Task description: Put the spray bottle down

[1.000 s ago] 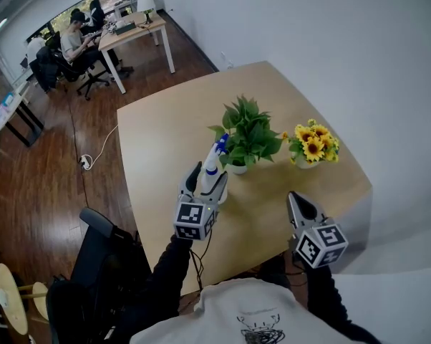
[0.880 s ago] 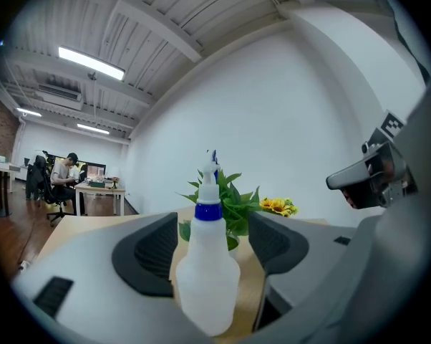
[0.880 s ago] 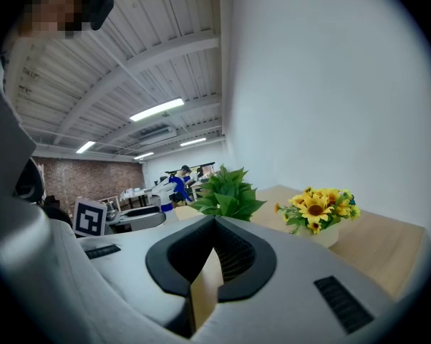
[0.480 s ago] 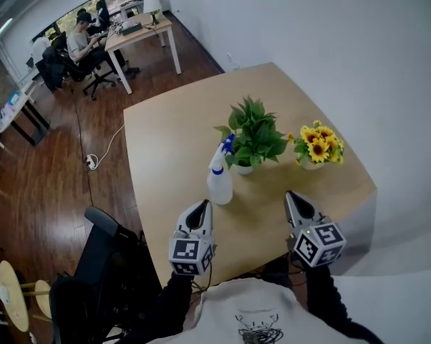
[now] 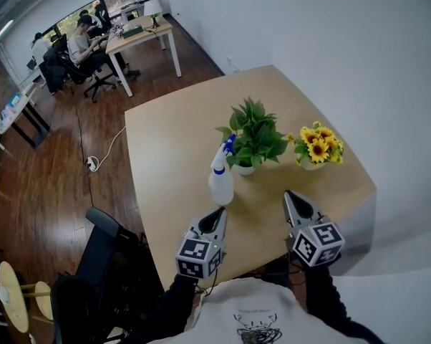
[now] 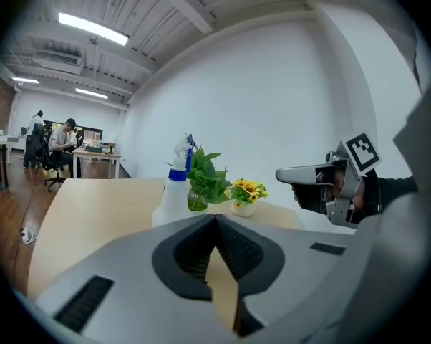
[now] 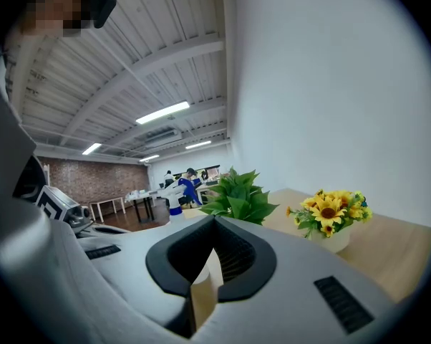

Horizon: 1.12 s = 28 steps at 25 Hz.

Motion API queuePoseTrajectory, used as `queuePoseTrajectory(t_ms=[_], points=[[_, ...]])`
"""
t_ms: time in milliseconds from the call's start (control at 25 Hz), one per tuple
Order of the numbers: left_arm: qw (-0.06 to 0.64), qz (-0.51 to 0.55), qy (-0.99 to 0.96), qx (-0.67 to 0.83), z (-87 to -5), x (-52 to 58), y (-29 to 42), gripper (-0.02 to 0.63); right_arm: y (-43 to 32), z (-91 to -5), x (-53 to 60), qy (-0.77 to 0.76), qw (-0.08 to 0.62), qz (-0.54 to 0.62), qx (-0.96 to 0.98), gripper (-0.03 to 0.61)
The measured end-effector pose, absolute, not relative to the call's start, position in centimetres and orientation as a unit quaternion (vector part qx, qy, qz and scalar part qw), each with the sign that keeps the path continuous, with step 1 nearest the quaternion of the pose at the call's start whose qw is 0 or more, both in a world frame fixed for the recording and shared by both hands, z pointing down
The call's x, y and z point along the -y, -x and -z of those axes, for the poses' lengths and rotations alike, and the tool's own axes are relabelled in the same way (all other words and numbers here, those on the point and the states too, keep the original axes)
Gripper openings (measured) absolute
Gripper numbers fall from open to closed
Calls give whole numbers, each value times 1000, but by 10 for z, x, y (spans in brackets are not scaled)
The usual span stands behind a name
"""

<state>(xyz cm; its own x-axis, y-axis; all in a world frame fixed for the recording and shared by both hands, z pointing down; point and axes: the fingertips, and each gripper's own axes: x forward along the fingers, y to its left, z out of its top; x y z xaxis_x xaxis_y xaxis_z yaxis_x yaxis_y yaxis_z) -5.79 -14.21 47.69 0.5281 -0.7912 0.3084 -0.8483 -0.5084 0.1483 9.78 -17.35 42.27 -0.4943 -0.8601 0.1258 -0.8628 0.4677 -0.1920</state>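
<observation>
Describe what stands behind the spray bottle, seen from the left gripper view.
A leafy green potted plant stands just behind the spray bottle on the wooden table. The bottle's head covers some of the plant's left-hand leaves.

The left tongs [image 5: 220,212] hang over the near edge of the table [image 5: 165,149], tipped slightly downward, jaws pressed together on nothing. The right tongs [image 5: 289,195] sit alongside over the same edge, nearly level, jaws likewise together and empty. Dark-sleeved forearms [image 5: 174,299] reach forward.
</observation>
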Motion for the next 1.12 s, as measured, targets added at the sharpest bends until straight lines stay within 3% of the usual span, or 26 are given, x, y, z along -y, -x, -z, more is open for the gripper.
queuePoseTrajectory(t_ms=[1120], points=[[171, -114, -868, 453, -476, 136, 43, -2, -94, -417, 167, -500, 4, -109, 859, -21]])
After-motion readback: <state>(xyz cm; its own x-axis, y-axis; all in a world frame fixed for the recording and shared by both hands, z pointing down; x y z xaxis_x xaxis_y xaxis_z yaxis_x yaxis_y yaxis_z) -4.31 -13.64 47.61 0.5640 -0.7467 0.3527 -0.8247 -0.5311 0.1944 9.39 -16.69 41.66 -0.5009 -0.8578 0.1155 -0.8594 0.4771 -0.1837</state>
